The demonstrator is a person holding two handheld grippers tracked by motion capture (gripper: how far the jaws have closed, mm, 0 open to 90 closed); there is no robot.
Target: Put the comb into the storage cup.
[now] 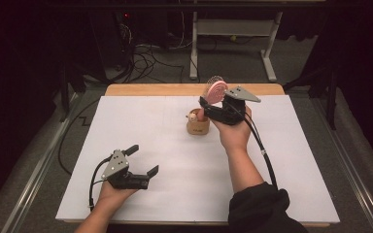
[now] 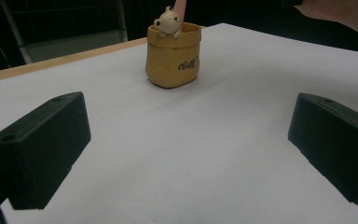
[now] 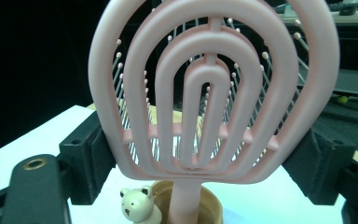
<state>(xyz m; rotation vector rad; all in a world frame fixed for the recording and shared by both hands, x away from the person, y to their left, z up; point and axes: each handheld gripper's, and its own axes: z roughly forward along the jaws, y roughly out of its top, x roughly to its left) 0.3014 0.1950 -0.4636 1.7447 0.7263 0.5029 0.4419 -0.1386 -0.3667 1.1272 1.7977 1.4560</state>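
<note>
The pink hairbrush [image 3: 213, 93] stands up tall, with its handle down inside the little yellow cup [image 2: 172, 56]. That cup has a tiny bear [image 2: 167, 22] peeking over its rim.

Start on your left. Your left hand-held gripper [image 1: 143, 160] rests low over the desk [image 1: 175, 194], with its jaws spread wide and nothing between them. The cup sits well ahead of it, far off. This hand has no job right now.

Now your right hand-held gripper [image 1: 209, 103]. It is up by the brush head, just above the cup. One jaw sits on each side of the head, right against its edges. It looks like you are holding the brush, but I cannot tell how tight the squeeze is.

I think the job is nearly done: the handle is already in the cup. What is left is to let go and pull your hand back.

Go softly. The cup is small and the brush is tall, so a bump could tip both. The bear sits just beside the handle. Past the desk there are wires and a table frame [image 1: 233, 29] on the floor, far from your hands.
</note>
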